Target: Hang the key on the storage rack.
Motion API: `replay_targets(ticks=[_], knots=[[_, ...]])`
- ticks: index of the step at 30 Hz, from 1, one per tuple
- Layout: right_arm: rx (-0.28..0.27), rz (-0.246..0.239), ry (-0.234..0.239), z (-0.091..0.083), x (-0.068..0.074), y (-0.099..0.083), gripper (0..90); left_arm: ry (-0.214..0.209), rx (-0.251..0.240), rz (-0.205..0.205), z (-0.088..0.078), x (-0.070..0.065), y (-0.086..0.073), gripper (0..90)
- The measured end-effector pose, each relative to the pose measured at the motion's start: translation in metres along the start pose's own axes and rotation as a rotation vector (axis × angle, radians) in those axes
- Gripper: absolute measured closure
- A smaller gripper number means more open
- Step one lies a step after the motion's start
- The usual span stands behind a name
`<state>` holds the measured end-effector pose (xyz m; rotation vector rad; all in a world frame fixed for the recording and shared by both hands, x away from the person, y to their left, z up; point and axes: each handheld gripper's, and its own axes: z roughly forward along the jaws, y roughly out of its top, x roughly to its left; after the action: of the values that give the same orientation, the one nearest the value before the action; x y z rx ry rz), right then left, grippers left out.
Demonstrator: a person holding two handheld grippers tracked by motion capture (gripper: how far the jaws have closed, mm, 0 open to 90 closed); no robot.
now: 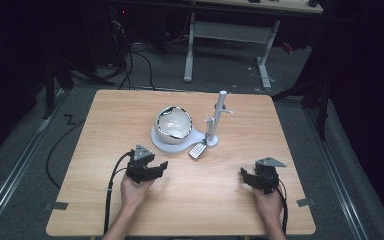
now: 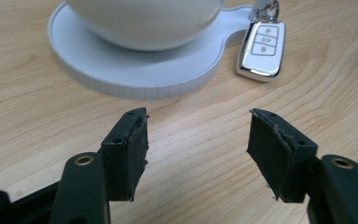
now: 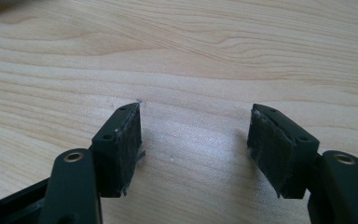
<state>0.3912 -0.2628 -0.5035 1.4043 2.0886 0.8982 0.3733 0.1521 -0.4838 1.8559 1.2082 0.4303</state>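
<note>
Table [image 1: 130, 120]: We see a light wooden tabletop from above, with a person's forearms and hands coming in from the near edge.
Stand [image 1: 172, 142]: We see a white, flat base near the middle of the table, round at its left part and narrowing to a smaller lobe at the right. In the left gripper view its ribbed edge [image 2: 140, 79] lies just ahead of the jaws.
Bowl [image 1: 173, 124]: We see a white bowl with a dark rim sitting on the round part of the stand. In the left gripper view its rounded underside [image 2: 144, 21] rests on the base.
Post [image 1: 217, 117]: We see a thin white upright post rising from the small right lobe of the stand, with short pegs sticking out sideways.
Car key [image 1: 198, 150]: We see a silver and white key fob lying flat on the wood, touching the front edge of the stand between bowl and post. In the left gripper view its buttons [image 2: 262, 49] face up, to the right of the jaws' line.
Left gripper [image 1: 152, 167]: We see it held low over the table, near the stand's front left. Its jaws stand apart with bare wood between them [image 2: 198, 154].
Right gripper [image 1: 252, 177]: We see it held near the right front of the table, well apart from the stand. Its jaws are also spread apart over bare wood [image 3: 196, 154].
Floor [image 1: 40, 145]: We see grey floor around the table, with dark cables on it.
</note>
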Motion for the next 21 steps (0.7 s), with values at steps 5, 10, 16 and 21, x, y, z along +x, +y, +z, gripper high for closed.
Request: replay_targets(ticks=[5,10,16,21], knots=[[0.000,0.000,0.000,0.000,0.000,0.000,35.2,0.042,0.010,-0.003,-0.005,0.006,-0.009,38.1],[0.000,0.000,0.000,0.000,0.000,0.000,35.2,0.087,0.026,-0.001,-0.009,0.012,-0.017,38.1],[0.000,0.000,0.000,0.000,0.000,0.000,35.2,0.126,0.032,-0.004,-0.013,0.018,-0.023,37.8],[0.000,0.000,0.000,0.000,0.000,0.000,35.2,0.153,0.041,-0.001,-0.015,0.021,-0.028,37.2]])
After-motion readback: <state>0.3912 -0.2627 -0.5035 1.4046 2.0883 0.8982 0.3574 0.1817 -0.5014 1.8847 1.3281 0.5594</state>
